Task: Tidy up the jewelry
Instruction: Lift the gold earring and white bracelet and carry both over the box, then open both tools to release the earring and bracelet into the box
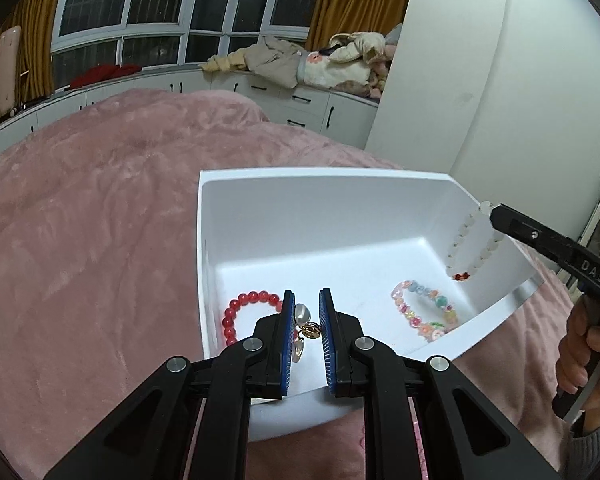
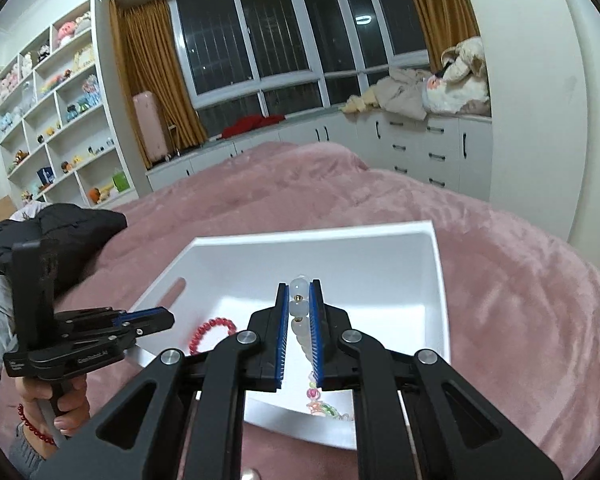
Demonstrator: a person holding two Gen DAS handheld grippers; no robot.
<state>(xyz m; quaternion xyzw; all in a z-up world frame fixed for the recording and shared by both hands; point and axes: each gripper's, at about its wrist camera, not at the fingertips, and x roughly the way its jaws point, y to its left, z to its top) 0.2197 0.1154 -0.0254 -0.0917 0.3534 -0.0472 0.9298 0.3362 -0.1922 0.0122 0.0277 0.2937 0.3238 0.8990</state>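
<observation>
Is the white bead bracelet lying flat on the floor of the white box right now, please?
No, the white bead bracelet hangs from the right claw above the floor of the white box.

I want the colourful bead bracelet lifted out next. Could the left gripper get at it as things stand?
Probably yes. The left gripper hangs open over the white box, holding nothing. The colourful bracelet lies uncovered on the box floor. The right gripper, holding the white bead bracelet, hangs nearby, not over it.

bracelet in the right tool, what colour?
Milky white beads, with a small red piece at the bottom; left wrist view shows it best.
</observation>
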